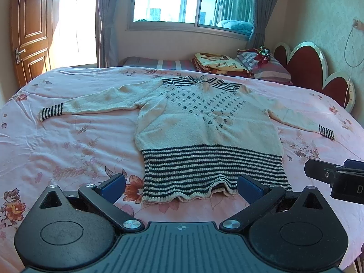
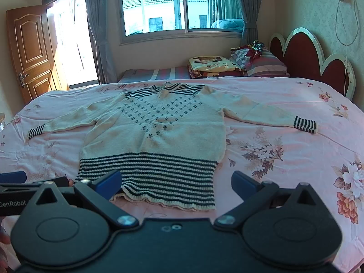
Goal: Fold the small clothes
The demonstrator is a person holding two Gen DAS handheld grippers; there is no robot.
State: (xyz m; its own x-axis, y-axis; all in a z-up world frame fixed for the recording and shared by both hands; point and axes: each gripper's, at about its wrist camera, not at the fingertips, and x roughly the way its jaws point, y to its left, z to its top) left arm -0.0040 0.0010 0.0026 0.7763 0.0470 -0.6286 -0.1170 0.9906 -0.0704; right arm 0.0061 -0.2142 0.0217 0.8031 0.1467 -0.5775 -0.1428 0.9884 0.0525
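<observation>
— Your fingers (image 1: 113, 185) on both grippers stand wide, holding nothing; the sweater (image 1: 204, 122) lies flat on the bed (image 1: 68, 141)
— So no fold begun: pinch a sleeve (image 2: 304, 122) next

We look from two wrist cameras, side by side above the near edge of the bed (image 1: 56, 141), both tilted down and facing across it toward the window (image 1: 188, 2). Our left view sits slightly left, with the sweater (image 1: 204, 122) centred to right of centre and the other gripper's tip poking in at its right edge. Our right view sits slightly right (the sweater (image 2: 154, 132) falls left of centre there). Both are close to the striped hem. Both views share the whole sweater, the window, the door (image 2: 29, 52) and the headboard (image 2: 302, 56).
</observation>
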